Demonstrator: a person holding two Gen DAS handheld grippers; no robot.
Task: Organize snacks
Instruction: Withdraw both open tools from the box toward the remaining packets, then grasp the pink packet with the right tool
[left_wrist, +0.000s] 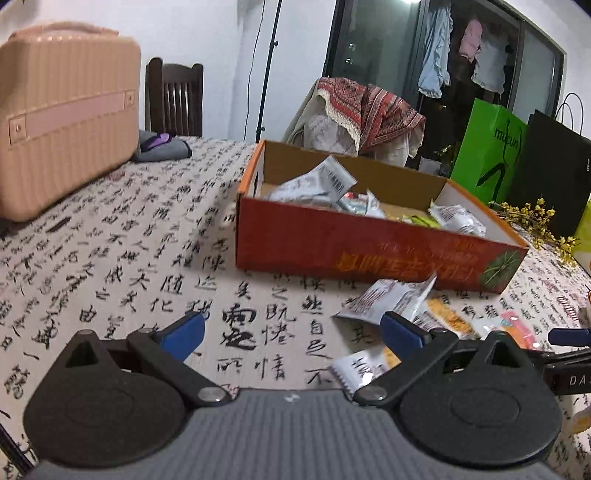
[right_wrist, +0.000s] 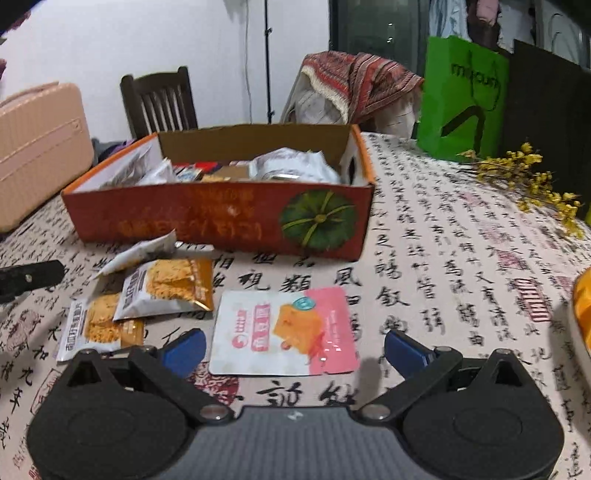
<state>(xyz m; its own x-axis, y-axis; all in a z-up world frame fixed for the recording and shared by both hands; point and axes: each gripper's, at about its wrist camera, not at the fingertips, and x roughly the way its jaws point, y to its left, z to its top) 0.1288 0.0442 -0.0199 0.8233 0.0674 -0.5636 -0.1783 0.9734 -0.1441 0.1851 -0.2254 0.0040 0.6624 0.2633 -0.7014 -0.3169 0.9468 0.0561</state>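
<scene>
An open orange cardboard box (left_wrist: 369, 254) (right_wrist: 207, 221) sits on the table and holds several snack packets (left_wrist: 317, 182) (right_wrist: 295, 166). Loose packets lie in front of it: a white one (left_wrist: 388, 299) (right_wrist: 140, 254), two orange-and-white ones (right_wrist: 170, 288) (right_wrist: 98, 328) and a pink-and-white pouch (right_wrist: 284, 332). My left gripper (left_wrist: 293, 332) is open and empty above the tablecloth, left of the loose packets. My right gripper (right_wrist: 295, 349) is open and empty, with the pink pouch lying between its fingers below it.
A pink suitcase (left_wrist: 62, 122) (right_wrist: 37, 155) stands at the table's left. Green (left_wrist: 487, 151) (right_wrist: 461, 107) and black (left_wrist: 554, 170) paper bags and yellow flowers (right_wrist: 528, 181) are at the right. Wooden chairs (right_wrist: 159, 99) stand behind. The table has a calligraphy cloth (left_wrist: 147, 251).
</scene>
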